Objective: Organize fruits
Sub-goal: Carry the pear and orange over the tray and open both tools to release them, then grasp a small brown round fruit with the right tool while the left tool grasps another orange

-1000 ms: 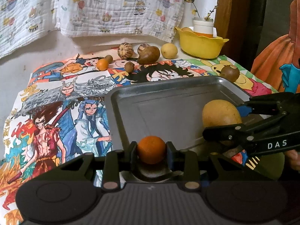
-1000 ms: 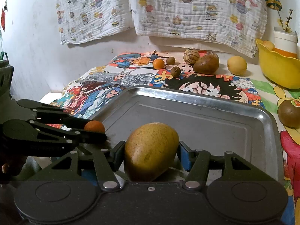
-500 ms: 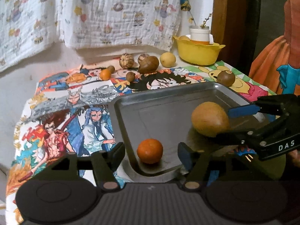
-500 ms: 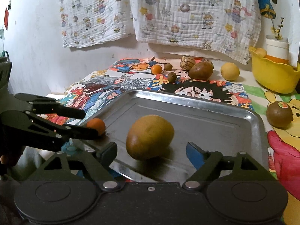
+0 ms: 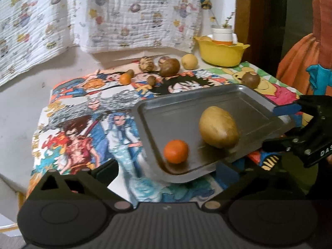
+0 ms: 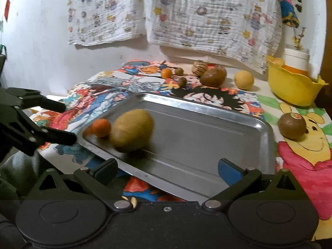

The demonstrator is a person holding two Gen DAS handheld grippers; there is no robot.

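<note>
A metal tray lies on the cartoon-print tablecloth. A small orange rests in its near corner, and beside it a large yellow-brown fruit. My left gripper is pulled back from the orange, its jaws opening wide and pressing on nothing; only the tray corner lies between the fingers. My right gripper is also opening, empty, over the tray's near rim, with the big fruit and the orange ahead to its left.
At the back lie a yellow round fruit, a brown fruit, a striped round one, a second small orange and small brown fruits. A kiwi sits right of the tray, near a yellow bowl.
Both grippers have opened and drawn back. The left let go of the orange and the right let go of the big fruit; both now rest on the tray.
</note>
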